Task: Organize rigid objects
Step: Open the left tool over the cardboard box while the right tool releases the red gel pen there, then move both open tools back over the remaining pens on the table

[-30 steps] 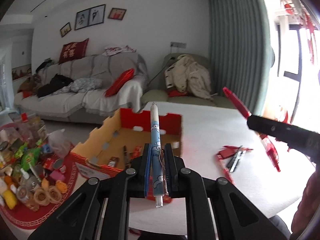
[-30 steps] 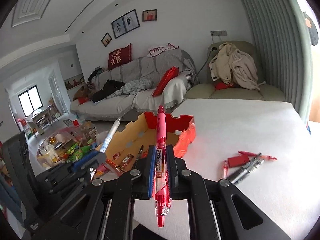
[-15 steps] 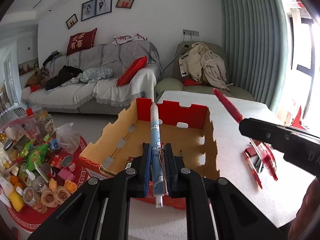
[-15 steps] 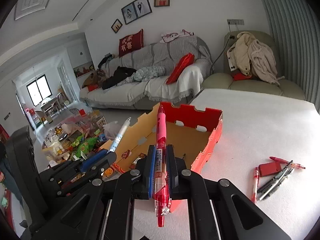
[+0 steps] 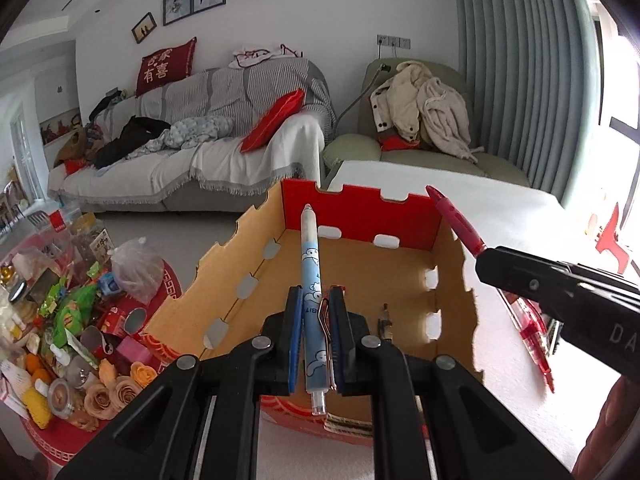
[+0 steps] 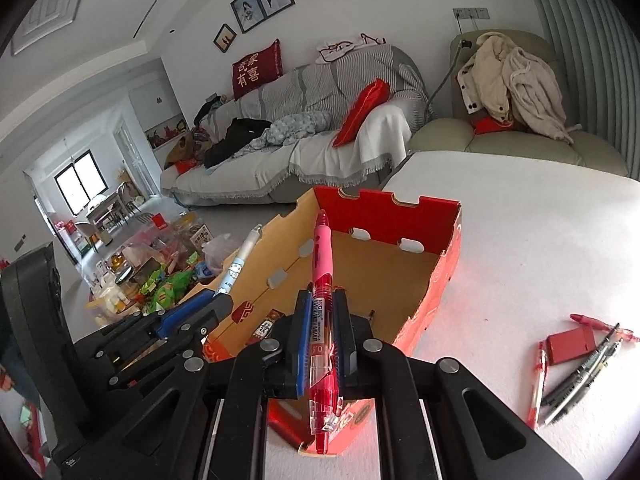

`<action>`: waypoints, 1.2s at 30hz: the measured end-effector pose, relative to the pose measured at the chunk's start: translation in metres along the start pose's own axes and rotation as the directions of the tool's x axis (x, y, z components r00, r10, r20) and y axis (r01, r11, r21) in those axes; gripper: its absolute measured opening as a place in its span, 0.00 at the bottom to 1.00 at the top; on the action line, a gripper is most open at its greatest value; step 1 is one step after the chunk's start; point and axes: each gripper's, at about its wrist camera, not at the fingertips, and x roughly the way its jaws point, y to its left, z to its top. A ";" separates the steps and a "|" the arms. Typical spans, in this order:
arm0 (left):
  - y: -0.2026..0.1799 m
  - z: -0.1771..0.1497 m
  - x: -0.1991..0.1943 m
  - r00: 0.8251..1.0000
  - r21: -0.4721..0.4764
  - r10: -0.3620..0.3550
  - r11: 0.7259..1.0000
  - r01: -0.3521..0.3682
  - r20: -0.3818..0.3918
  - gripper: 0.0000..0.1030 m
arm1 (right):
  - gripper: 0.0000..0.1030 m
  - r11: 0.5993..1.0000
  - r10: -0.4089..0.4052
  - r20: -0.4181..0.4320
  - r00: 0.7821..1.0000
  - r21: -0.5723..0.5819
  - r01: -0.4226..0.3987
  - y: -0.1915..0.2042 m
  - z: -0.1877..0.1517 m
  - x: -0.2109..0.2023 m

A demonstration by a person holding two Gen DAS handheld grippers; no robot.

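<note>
My left gripper [image 5: 315, 304] is shut on a light blue cartoon-print pen [image 5: 311, 272], held over the near edge of an open red and tan cardboard box [image 5: 360, 216] on the white table. My right gripper [image 6: 322, 304] is shut on a pink-red pen [image 6: 322, 264], also over the box [image 6: 384, 216]. The right gripper shows in the left wrist view [image 5: 482, 256] beside the box's right wall. The left gripper shows in the right wrist view [image 6: 224, 298] at the box's left wall. A small dark item [image 5: 385, 322] lies on the box floor.
Several pens [image 6: 576, 372] and a small red box [image 6: 568, 344] lie on the white table [image 6: 540, 240] to the right. A cluttered red low table [image 5: 60, 320] stands left of the box. A sofa [image 5: 200, 140] and armchair [image 5: 420, 140] are behind.
Both grippers have moved left and forward with their pens, from beside the box to over it. The box now fills the middle of both views.
</note>
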 end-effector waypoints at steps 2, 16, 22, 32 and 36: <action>0.000 0.001 0.008 1.000 0.001 0.001 1.000 -0.001 -0.013 0.13 | 0.11 1.000 0.005 -0.012 1.000 0.005 -0.004 -0.002 0.001 0.007; 0.001 0.009 0.045 0.997 -0.004 0.015 1.000 -0.016 -0.074 0.22 | 0.11 0.999 0.007 -0.059 0.998 0.050 -0.004 -0.023 0.009 0.042; -0.004 0.012 0.041 0.998 0.015 0.034 0.999 -0.033 -0.055 0.54 | 0.11 0.996 0.007 -0.049 0.999 0.087 -0.003 -0.037 0.016 0.043; -0.088 -0.004 -0.010 0.983 0.104 -0.181 0.978 0.181 -0.006 0.55 | 0.90 0.964 -0.244 0.083 0.966 0.129 0.233 -0.100 -0.026 -0.048; -0.143 -0.017 -0.019 0.956 0.154 -0.290 0.943 0.294 -0.047 0.55 | 0.83 0.925 -0.352 0.062 0.934 0.171 0.338 -0.136 -0.057 -0.082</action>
